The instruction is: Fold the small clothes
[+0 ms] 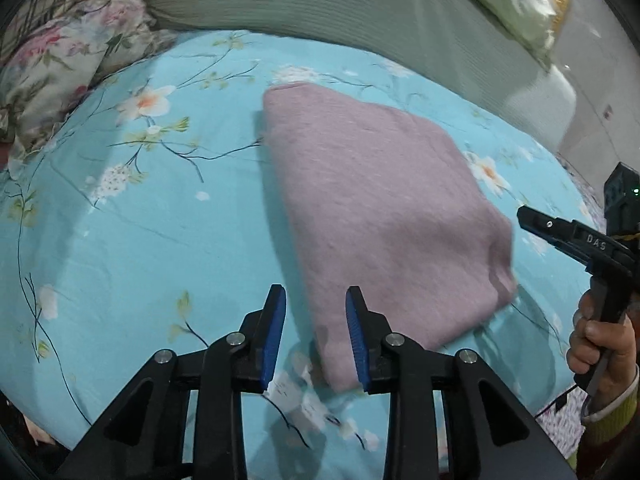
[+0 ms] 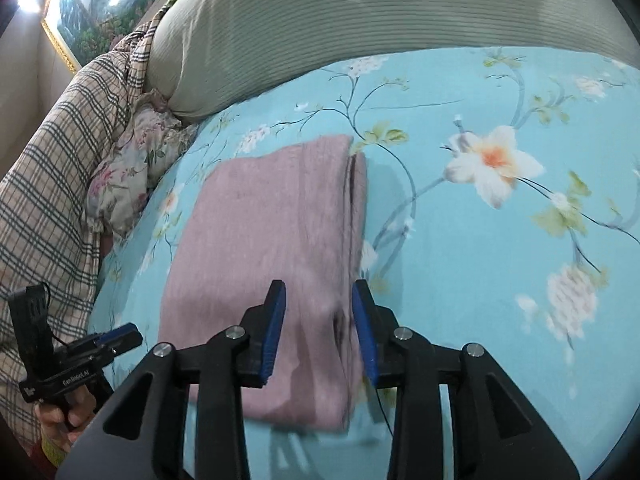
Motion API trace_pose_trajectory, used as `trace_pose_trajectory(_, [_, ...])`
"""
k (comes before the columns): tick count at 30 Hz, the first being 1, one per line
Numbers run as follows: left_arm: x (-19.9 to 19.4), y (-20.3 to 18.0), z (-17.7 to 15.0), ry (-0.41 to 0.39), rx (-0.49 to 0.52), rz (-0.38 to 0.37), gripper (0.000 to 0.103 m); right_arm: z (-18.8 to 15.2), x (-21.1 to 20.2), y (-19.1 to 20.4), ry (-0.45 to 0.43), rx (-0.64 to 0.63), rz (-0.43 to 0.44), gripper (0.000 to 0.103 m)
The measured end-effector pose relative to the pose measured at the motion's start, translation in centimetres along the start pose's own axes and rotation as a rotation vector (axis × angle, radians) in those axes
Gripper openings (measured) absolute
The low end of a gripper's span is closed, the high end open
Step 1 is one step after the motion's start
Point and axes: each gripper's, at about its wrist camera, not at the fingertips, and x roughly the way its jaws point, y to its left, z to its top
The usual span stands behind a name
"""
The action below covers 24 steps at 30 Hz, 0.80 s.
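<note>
A folded pink garment (image 1: 384, 216) lies flat on a bed, on a turquoise sheet (image 1: 120, 240) printed with white blossoms and thin dark branches. In the left wrist view it runs from mid-frame down toward the near edge, its near corner reaching between the fingers of the left claw (image 1: 316, 336). That claw stands spread, blue pads facing each other with a clear gap, and nothing is pinched between them; the cloth lies beneath and just beyond the tips. At the far right of the same view the right claw (image 1: 524, 216) points in toward the garment's right edge, held by a hand (image 1: 600, 344) in a yellow-green cuff; only one of its fingers shows from here.

In the right wrist view the garment (image 2: 260, 240) stretches away from the camera, its layered edges showing along the right side as a dark slit. The right claw (image 2: 320, 332) is spread over the near end of the cloth, pads apart, gripping nothing. The left claw (image 2: 120, 336) shows low on the left, beside the garment's near left edge.

Beyond the sheet lies a ribbed grey-green pillow (image 2: 360, 20). To its left sit a floral cushion (image 2: 132, 168) and a plaid blanket (image 2: 52, 160). A framed landscape painting (image 2: 100, 4) hangs on the far wall.
</note>
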Motion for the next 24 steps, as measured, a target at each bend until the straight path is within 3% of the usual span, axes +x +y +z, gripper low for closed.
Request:
trace_pose_trajectory(6, [1.7, 0.3, 0.9, 0.013, -0.028, -0.003, 0.033, 2.3, 5.0, -1.2, 0.059, 0.075, 0.032, 0.036])
trace_pose_trajectory(9, [2.7, 0.2, 1.2, 0.026, -0.024, 0.002, 0.033, 2.3, 6.1, -0.7, 0.067, 0.028, -0.042, 0.036])
trace_pose_trajectory(12, [3.6, 0.2, 1.4, 0.037, -0.014, 0.015, 0.034, 1.6, 7.5, -1.3, 0.1, 0.043, -0.053, 0.037])
trace_pose_trajectory(14, [4.4, 0.4, 1.3, 0.054, -0.011, 0.032, 0.038, 1.3, 7.5, -2.0, 0.086, 0.057, -0.051, 0.045])
trace_pose_trajectory(24, [4.6, 0.3, 1.0, 0.059, 0.001, 0.072, 0.042, 1.4, 6.3, -1.5, 0.072, 0.022, -0.11, 0.047])
